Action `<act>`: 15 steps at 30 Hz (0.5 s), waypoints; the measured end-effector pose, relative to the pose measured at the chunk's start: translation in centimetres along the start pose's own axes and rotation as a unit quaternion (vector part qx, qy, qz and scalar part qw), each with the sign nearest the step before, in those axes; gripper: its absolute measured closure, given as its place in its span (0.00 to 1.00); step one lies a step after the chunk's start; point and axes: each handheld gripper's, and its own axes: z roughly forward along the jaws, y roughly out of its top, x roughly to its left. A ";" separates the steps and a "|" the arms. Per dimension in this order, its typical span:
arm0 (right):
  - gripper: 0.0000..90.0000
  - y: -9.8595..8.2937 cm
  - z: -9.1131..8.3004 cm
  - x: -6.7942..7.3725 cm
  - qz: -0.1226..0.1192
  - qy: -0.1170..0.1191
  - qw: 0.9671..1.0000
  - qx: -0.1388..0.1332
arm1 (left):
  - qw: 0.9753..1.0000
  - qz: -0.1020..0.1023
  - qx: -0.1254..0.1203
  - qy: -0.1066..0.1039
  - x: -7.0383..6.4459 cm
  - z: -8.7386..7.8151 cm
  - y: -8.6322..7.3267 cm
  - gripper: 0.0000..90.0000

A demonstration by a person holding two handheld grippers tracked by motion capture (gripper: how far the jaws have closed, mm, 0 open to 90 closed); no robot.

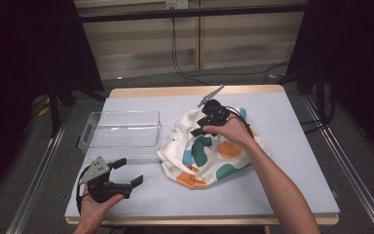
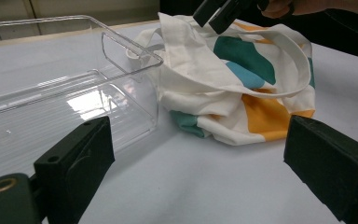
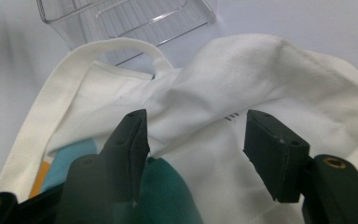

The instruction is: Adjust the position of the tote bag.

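Observation:
A white cloth tote bag (image 1: 209,153) with teal, orange and blue blobs lies crumpled at the table's middle. My right gripper (image 1: 199,126) hovers over its upper left part, open. In the right gripper view its jaws stand apart on either side of a raised white fold (image 3: 200,107) of the bag, my right gripper (image 3: 196,144) holding nothing; a handle strap (image 3: 46,112) loops off to the left. My left gripper (image 1: 128,171) rests near the front left edge, open and empty. In the left gripper view my left gripper (image 2: 200,172) faces the bag (image 2: 242,88).
A clear plastic tray (image 1: 119,129) stands left of the bag, its corner (image 2: 135,56) close to the cloth. The tray (image 3: 121,18) looks empty. Bare table (image 1: 292,146) lies right of the bag and along the front. A dark cable trails on the floor beyond.

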 end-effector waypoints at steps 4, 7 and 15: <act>0.46 0.5 0.8 -0.4 0.001 0.001 1.000 0.014 | 1.000 -0.003 0.000 0.000 0.1 -0.1 0.0 0.09; 0.48 0.9 1.3 -0.7 0.003 0.001 1.000 0.016 | 1.000 -0.002 0.001 -0.001 0.1 -0.1 0.0 0.09; 0.61 1.8 2.4 -0.9 -0.002 0.004 0.999 0.033 | 1.000 0.000 0.000 -0.005 0.1 0.0 0.0 0.09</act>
